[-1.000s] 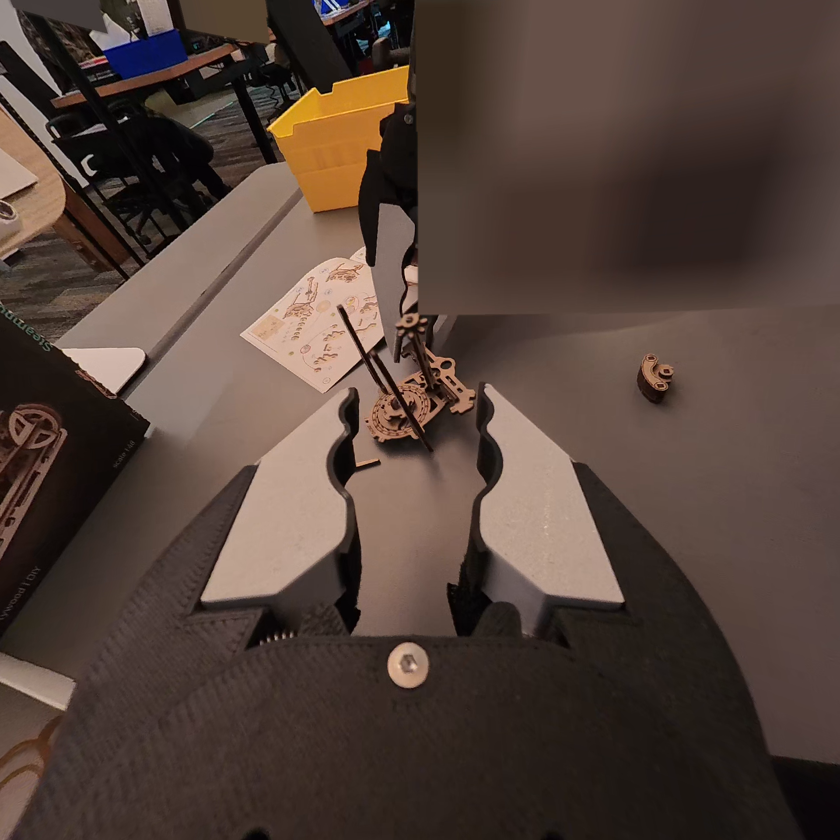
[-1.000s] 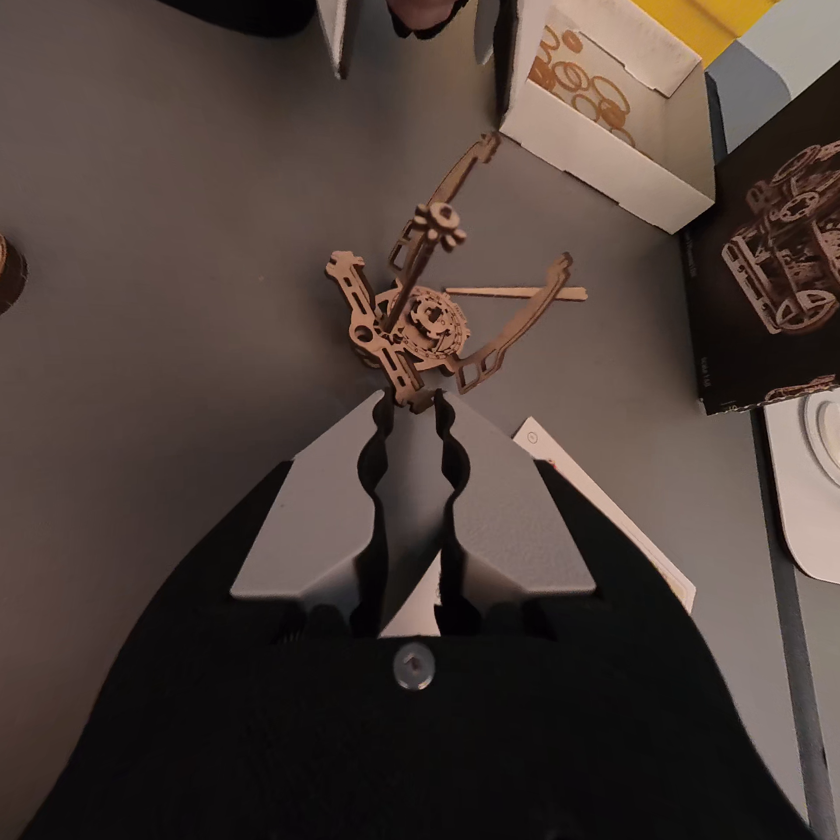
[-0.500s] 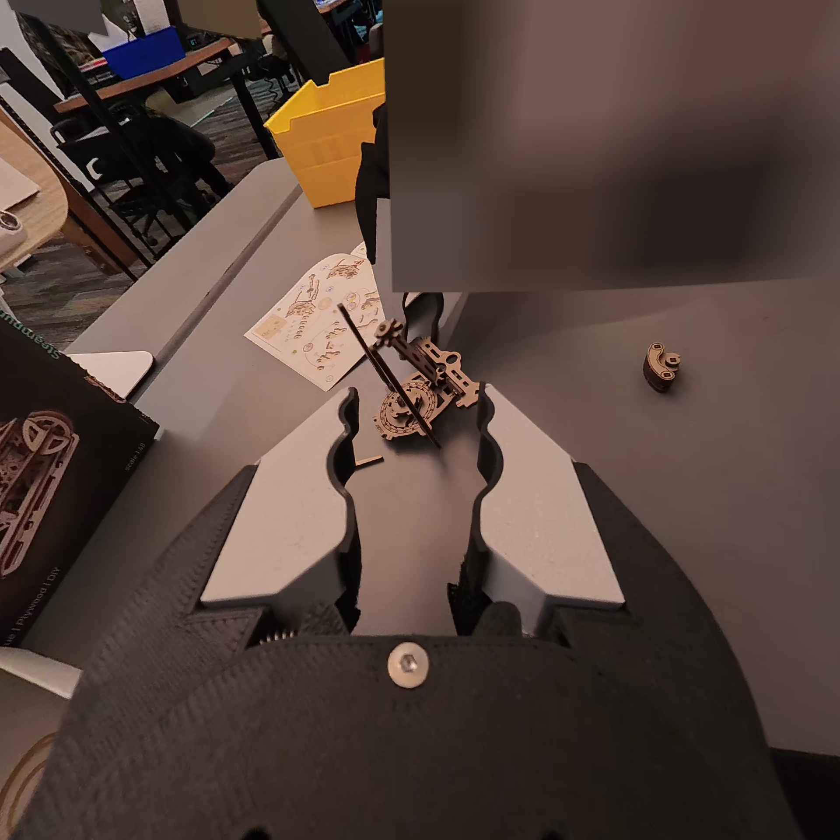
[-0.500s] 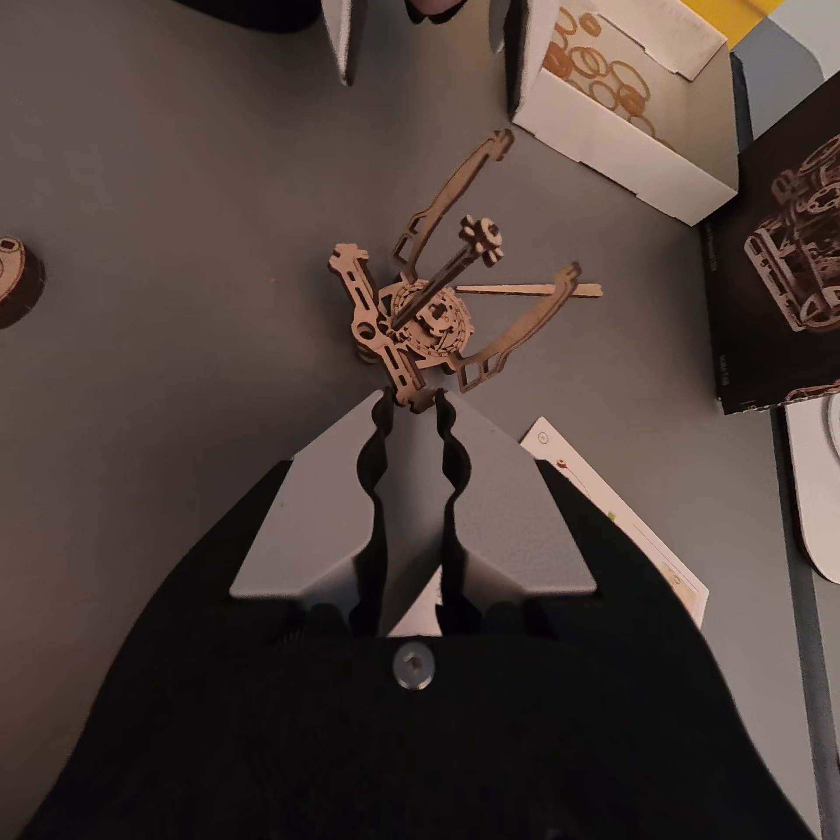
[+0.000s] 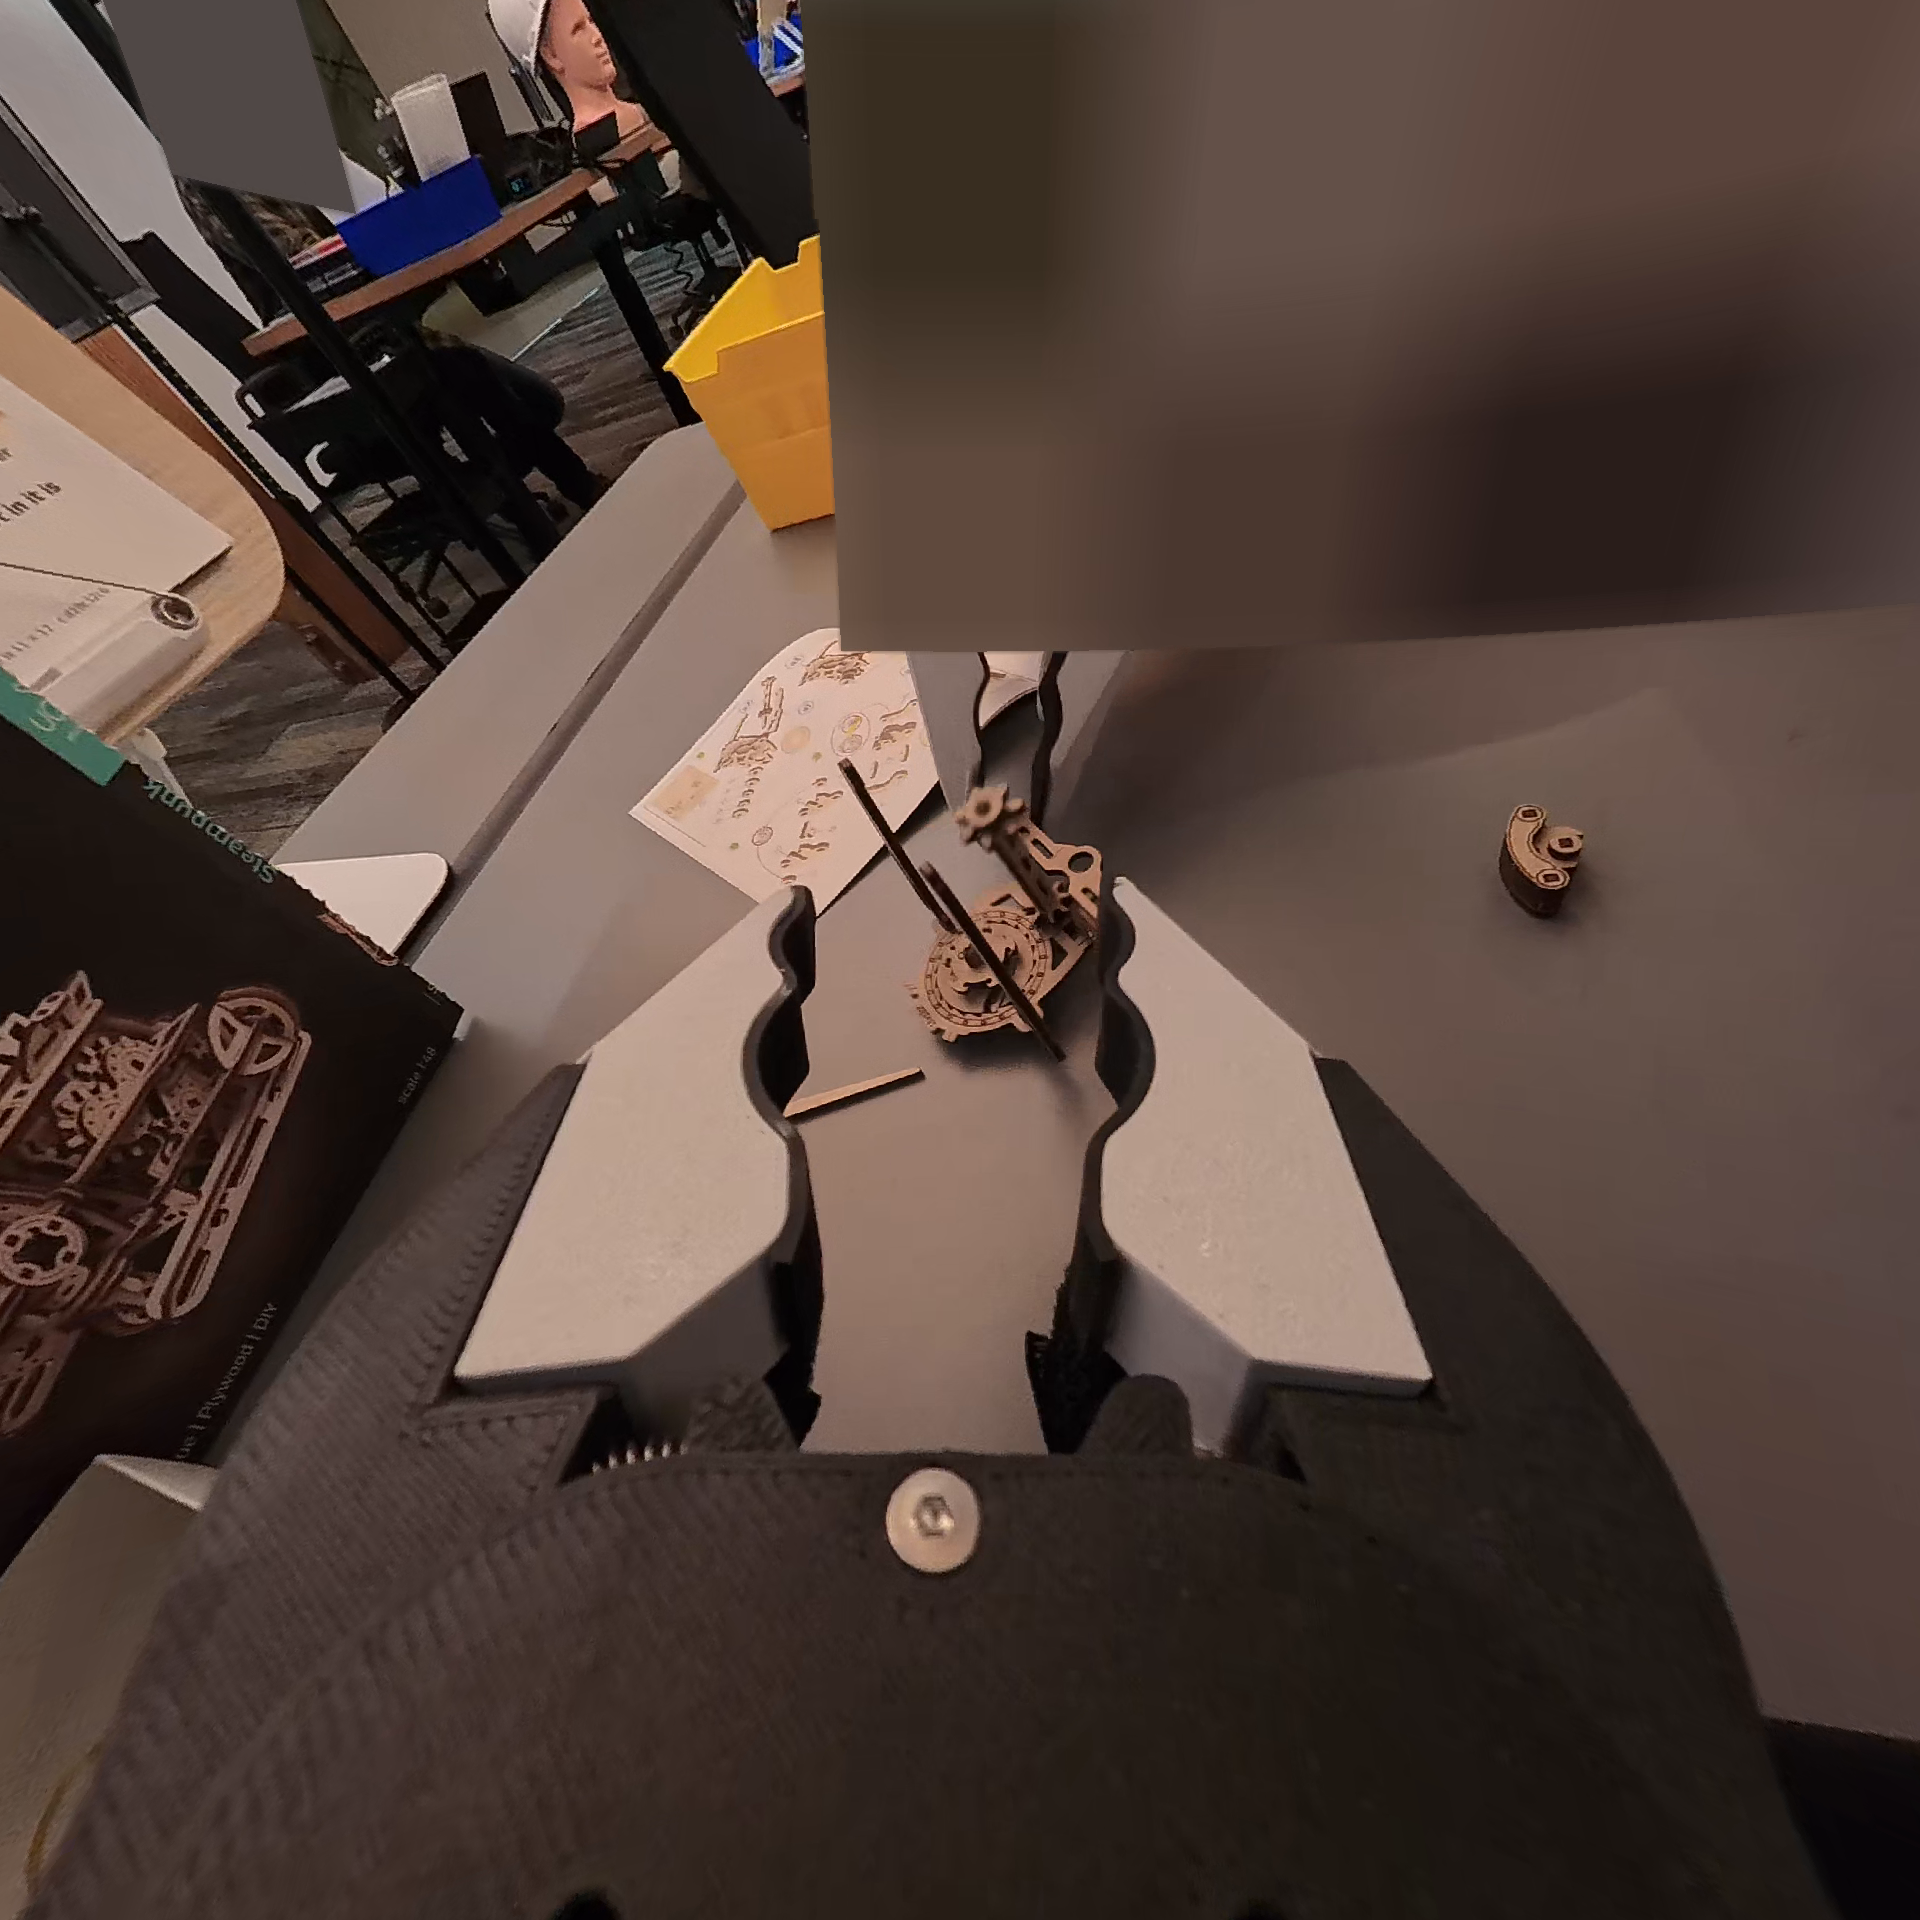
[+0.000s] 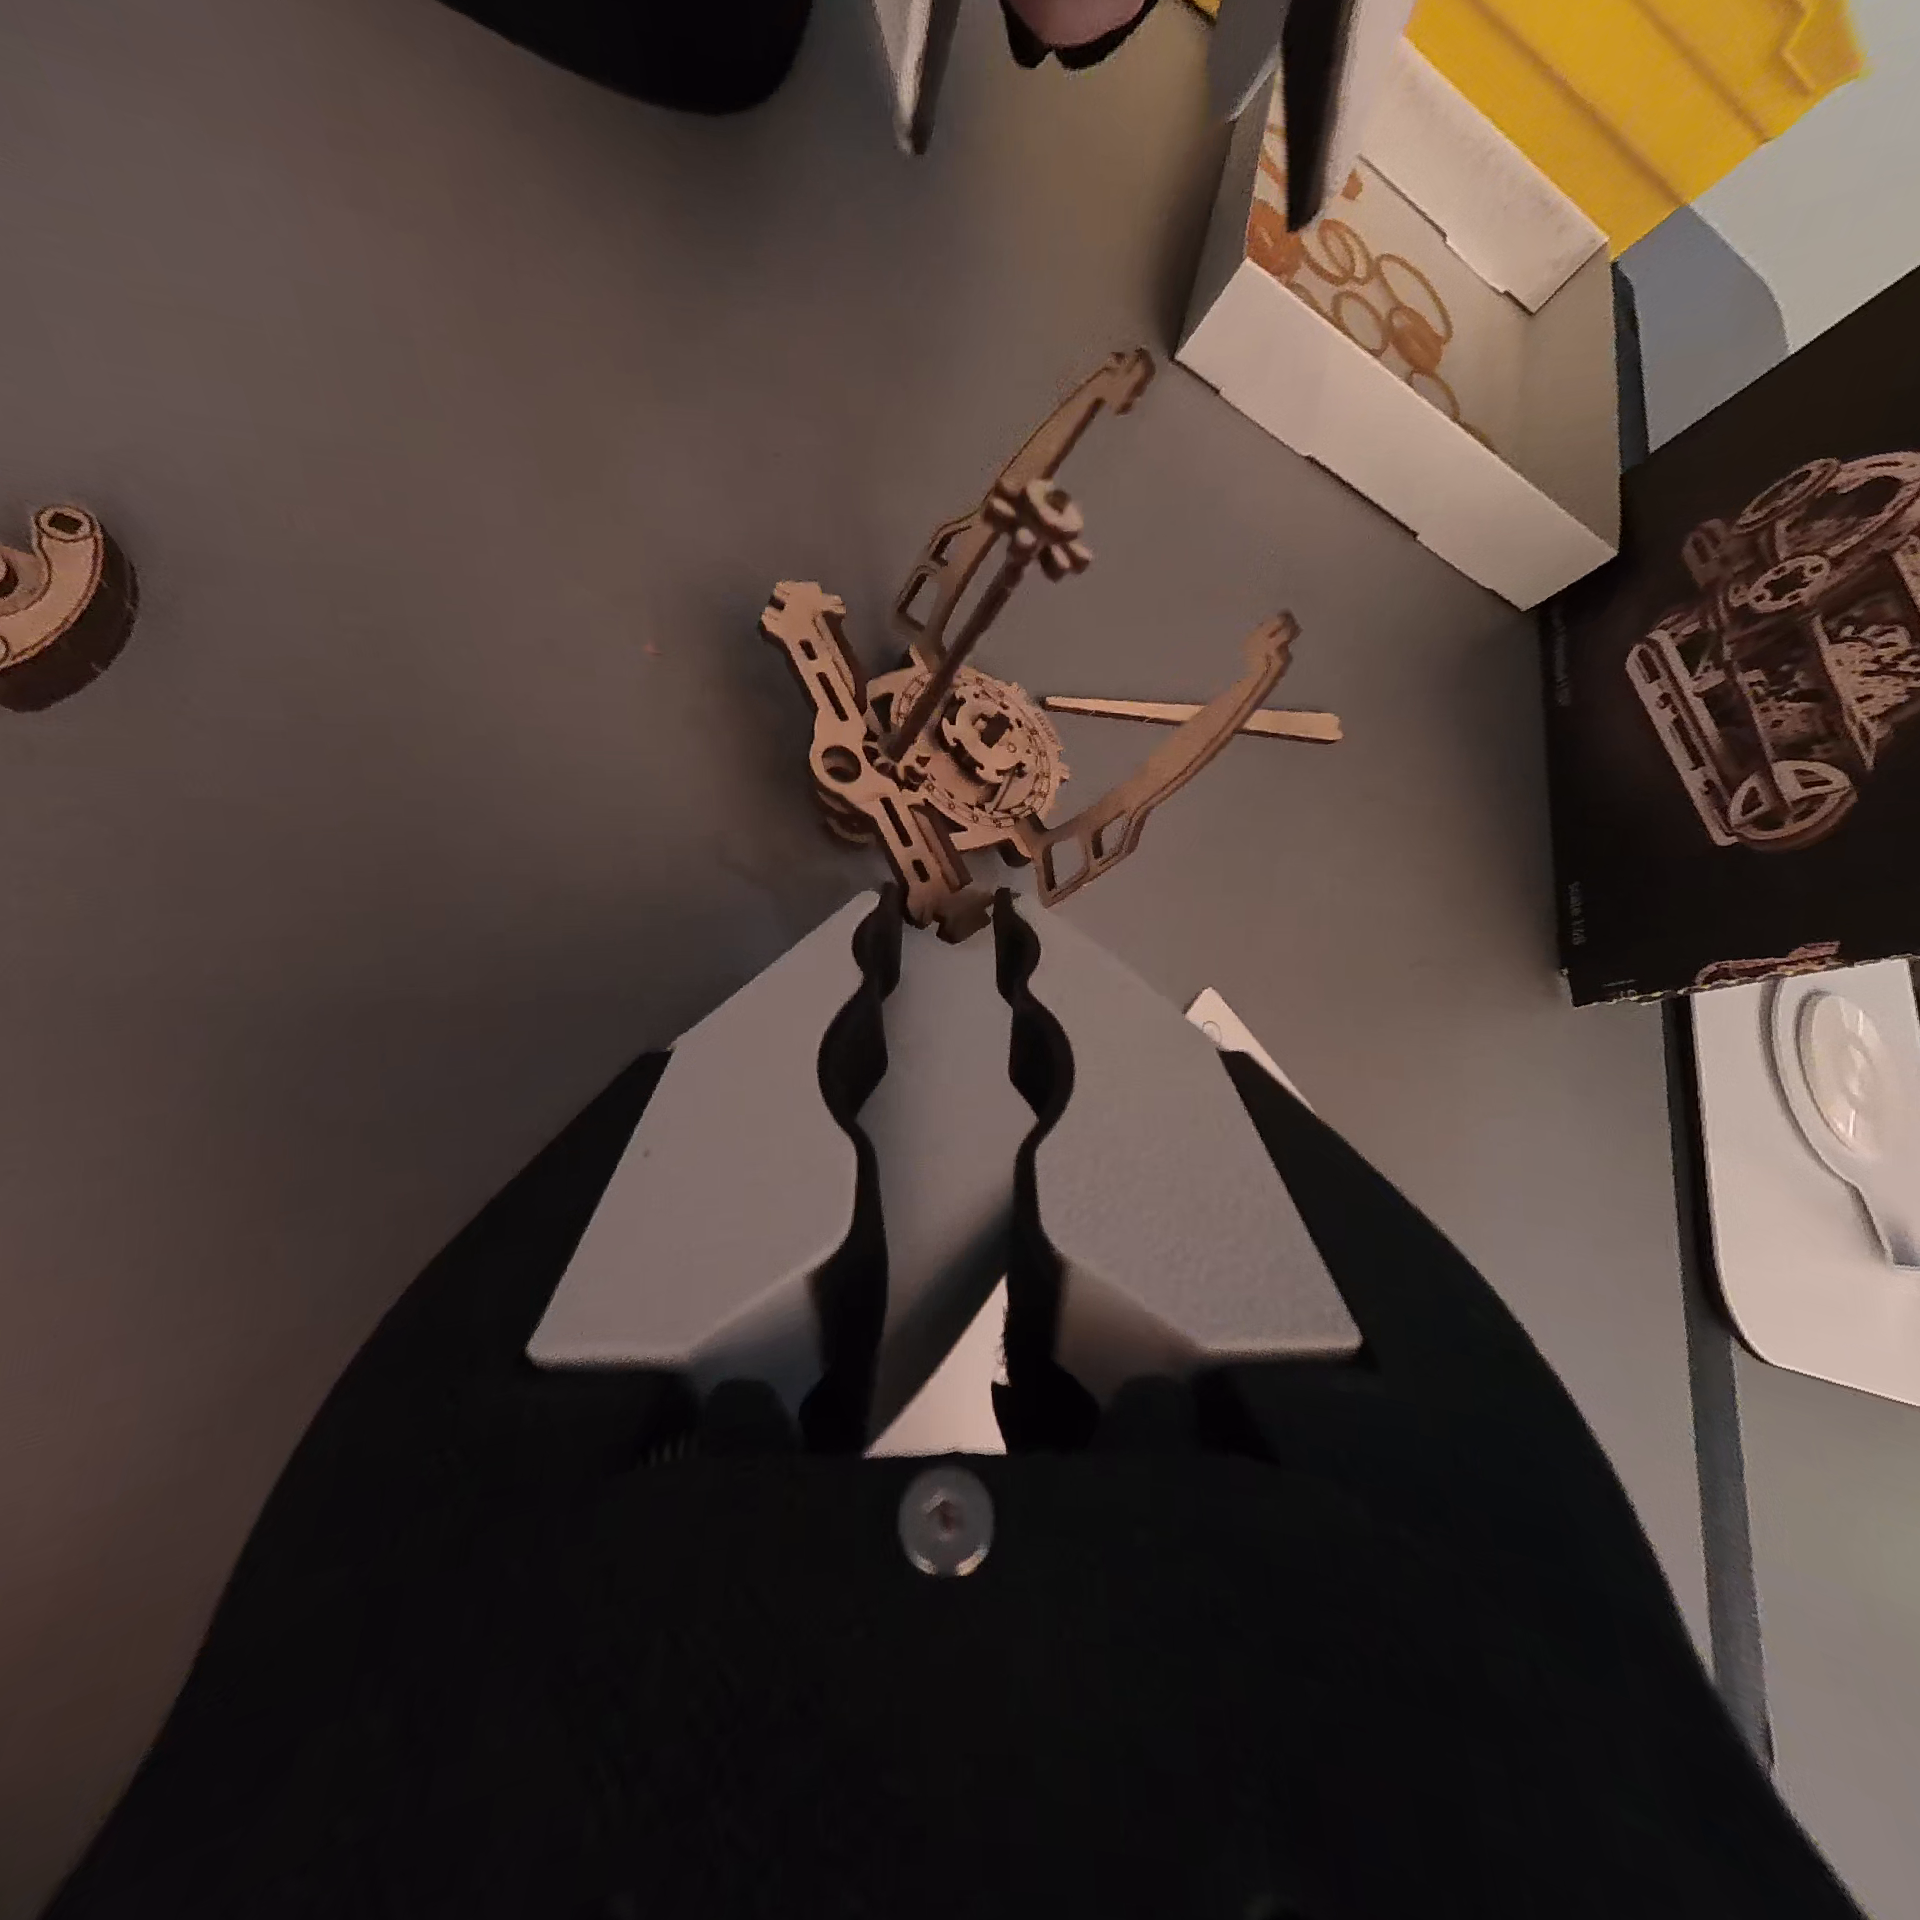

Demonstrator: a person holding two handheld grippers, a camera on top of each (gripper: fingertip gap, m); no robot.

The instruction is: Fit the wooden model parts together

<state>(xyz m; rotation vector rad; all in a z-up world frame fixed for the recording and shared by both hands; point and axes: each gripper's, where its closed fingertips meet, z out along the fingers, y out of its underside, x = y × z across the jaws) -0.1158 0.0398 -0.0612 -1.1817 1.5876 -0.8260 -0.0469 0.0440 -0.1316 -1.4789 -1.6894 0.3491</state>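
The right gripper pinches the tan wooden gear assembly at frame centre — the left gripper, spread open, faces it empty.

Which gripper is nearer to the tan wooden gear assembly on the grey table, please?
Right. The right gripper pinches the tan wooden gear assembly at its strut end; the left gripper hangs open, just short of it.
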